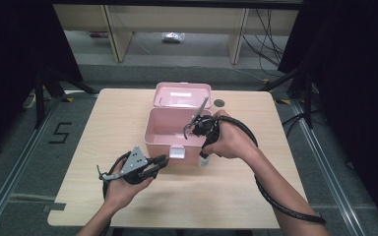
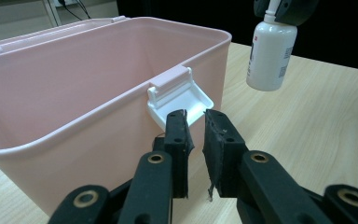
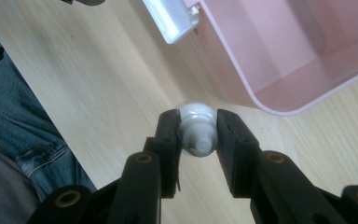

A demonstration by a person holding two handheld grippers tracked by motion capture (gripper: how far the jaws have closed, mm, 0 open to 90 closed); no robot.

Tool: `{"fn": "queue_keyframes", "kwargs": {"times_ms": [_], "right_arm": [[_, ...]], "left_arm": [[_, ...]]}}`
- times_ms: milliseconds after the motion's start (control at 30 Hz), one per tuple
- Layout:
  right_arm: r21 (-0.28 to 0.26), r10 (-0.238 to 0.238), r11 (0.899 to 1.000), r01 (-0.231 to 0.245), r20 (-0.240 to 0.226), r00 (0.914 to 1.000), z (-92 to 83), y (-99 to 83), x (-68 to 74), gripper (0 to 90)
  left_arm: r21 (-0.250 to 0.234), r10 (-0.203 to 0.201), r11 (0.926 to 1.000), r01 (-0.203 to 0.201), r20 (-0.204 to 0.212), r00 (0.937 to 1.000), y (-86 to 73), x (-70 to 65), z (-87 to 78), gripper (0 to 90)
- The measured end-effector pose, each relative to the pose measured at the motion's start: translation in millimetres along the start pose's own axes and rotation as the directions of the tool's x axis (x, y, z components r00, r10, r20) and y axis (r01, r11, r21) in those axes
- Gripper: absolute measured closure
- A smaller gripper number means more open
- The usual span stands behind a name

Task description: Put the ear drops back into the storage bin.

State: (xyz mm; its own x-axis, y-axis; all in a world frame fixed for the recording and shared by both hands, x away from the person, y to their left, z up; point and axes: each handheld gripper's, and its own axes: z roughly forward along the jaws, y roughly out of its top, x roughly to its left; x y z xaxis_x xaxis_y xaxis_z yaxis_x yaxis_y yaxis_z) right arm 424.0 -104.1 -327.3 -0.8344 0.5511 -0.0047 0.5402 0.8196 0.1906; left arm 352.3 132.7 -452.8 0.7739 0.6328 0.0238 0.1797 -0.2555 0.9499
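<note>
I am watching my right gripper (image 1: 204, 147) sitting just right of centre in the high view, the hand (image 1: 231, 140) arched over it and the jaws pointing down at the table (image 1: 103, 123). It is gripping a small white bottle (image 1: 204, 158) by the cap; in the right gripper view the two pads are pressing on either side of the ribbed cap (image 3: 196, 133), looking straight down the bottle's top. In the left gripper view the bottle (image 2: 270, 56) is hanging upright at the upper right, its base clear of the wood, just beside the pink box's right front corner.

My left gripper (image 1: 160, 162) is lying low at the lower left of the high view, the hand (image 1: 123, 189) cradling it palm up, jaws pointing level toward the box's front wall. Its own view is showing the pads (image 2: 177, 140) standing a narrow gap apart with nothing between them, just short of the white latch (image 2: 179, 95).

The pink box (image 1: 162, 142) is sitting open at the centre of the high view, lid (image 1: 182, 93) leaning back behind it. Bare tabletop is lying to the left, the right and the near side of the box.

The right gripper view is also showing blue denim (image 3: 23, 121) past the table edge at its left. The left gripper view is showing the label's print on the bottle, too small for me to read.
</note>
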Motion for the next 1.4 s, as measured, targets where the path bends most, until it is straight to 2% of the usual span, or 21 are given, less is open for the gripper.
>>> {"fn": "queue_keyframes", "kwargs": {"times_ms": [333, 367, 400, 433, 567, 633, 667, 700, 833, 967, 1000, 1067, 1100, 1133, 1267, 1300, 1333, 1367, 1400], "right_arm": [[0.011, 0.014, 1.000, -0.014, -0.003, 0.9999, -3.2, 1.3, -1.6, 71.4], [0.008, -0.001, 1.000, 0.001, -0.002, 1.0000, -3.8, 1.6, -2.6, 71.3], [0.004, 0.012, 1.000, -0.012, 0.004, 0.9999, -4.5, 2.0, -1.6, 71.3], [0.011, -0.002, 1.000, 0.002, 0.004, 1.0000, -5.1, 2.2, -2.9, 71.4], [0.009, -0.010, 1.000, 0.010, 0.000, 1.0000, -7.5, 3.3, -3.8, 71.3], [0.008, 0.013, 1.000, -0.013, 0.003, 0.9999, -8.3, 3.7, -2.2, 71.3], [0.006, -0.002, 1.000, 0.002, 0.005, 1.0000, -8.8, 4.2, -3.5, 71.3], [0.001, 0.025, 1.000, -0.025, 0.001, 0.9997, -9.5, 3.8, -2.1, 71.4], [0.006, 0.001, 1.000, -0.001, 0.001, 1.0000, -11.7, 4.9, -4.5, 71.4], [-0.006, 0.006, 1.000, -0.006, 0.005, 1.0000, -13.6, 5.7, -5.6, 71.3], [0.010, 0.014, 1.000, -0.014, 0.003, 0.9999, -15.7, 6.4, -5.1, 71.4], [-0.006, 0.015, 1.000, -0.015, 0.003, 0.9999, -16.3, 6.2, -6.0, 71.4], [-0.013, 0.005, 1.000, -0.005, 0.001, 1.0000, -16.9, 6.4, -6.8, 71.3], [0.003, -0.005, 1.000, 0.005, 0.008, 1.0000, -17.5, 6.5, -8.4, 71.4], [0.000, 0.023, 1.000, -0.023, 0.002, 0.9997, -20.4, 7.6, -6.7, 71.3], [-0.014, -0.010, 1.000, 0.010, 0.012, 0.9999, -20.0, 7.8, -8.8, 71.4], [-0.002, 0.024, 1.000, -0.024, 0.004, 0.9997, -21.3, 7.9, -6.8, 71.3], [-0.005, 0.013, 1.000, -0.013, 0.002, 0.9999, -22.1, 8.1, -7.9, 71.4], [-0.005, 0.024, 1.000, -0.023, 0.006, 0.9997, -22.7, 8.4, -7.4, 71.4]], "left_arm": [[-0.001, 0.003, 1.0000, -0.003, 0.000, 1.0000, 0.0, -0.3, -0.3, 78.2], [-0.001, 0.002, 1.0000, -0.002, 0.000, 1.0000, -0.1, -0.3, -0.2, 78.2], [0.000, 0.001, 1.0000, -0.001, 0.000, 1.0000, -0.3, -0.2, -0.2, 78.2], [0.000, 0.000, 1.0000, 0.000, -0.001, 1.0000, -0.6, -0.3, -0.2, 78.2], [0.001, -0.001, 1.0000, 0.001, 0.000, 1.0000, -1.4, -0.4, 0.1, 78.2], [0.001, 0.000, 1.0000, 0.000, 0.001, 1.0000, -1.3, -0.6, 0.0, 78.2], [0.001, 0.001, 1.0000, -0.001, 0.001, 1.0000, -1.2, -0.6, -0.1, 78.2], [0.005, 0.002, 1.0000, -0.002, -0.001, 1.0000, -0.9, -0.7, -0.4, 78.2], [-0.001, -0.001, 1.0000, 0.001, 0.001, 1.0000, -0.7, -0.7, 0.0, 78.1], [-0.002, 0.000, 1.0000, 0.000, 0.003, 1.0000, -0.7, -1.1, 0.2, 78.1], [-0.004, -0.001, 1.0000, 0.001, 0.004, 1.0000, -0.8, -1.2, 0.3, 78.0], [-0.002, 0.001, 1.0000, -0.001, 0.005, 1.0000, -1.1, -1.1, 0.3, 78.0], [-0.002, 0.001, 1.0000, -0.001, 0.005, 1.0000, -1.2, -1.1, 0.4, 78.0], [-0.002, 0.000, 1.0000, 0.000, 0.005, 1.0000, -1.3, -1.2, 0.4, 78.0], [-0.009, -0.003, 1.0000, 0.003, 0.010, 0.9999, -1.6, -1.8, 1.2, 77.9], [-0.014, -0.005, 0.9999, 0.006, 0.014, 0.9999, -1.8, -1.8, 1.7, 77.9], [-0.014, -0.007, 0.9999, 0.007, 0.013, 0.9999, -1.7, -1.8, 1.7, 77.9], [-0.010, -0.004, 0.9999, 0.004, 0.010, 0.9999, -1.4, -1.6, 1.4, 77.9], [-0.001, 0.000, 1.0000, 0.000, 0.005, 1.0000, -1.0, -1.5, 0.6, 77.9]]}}
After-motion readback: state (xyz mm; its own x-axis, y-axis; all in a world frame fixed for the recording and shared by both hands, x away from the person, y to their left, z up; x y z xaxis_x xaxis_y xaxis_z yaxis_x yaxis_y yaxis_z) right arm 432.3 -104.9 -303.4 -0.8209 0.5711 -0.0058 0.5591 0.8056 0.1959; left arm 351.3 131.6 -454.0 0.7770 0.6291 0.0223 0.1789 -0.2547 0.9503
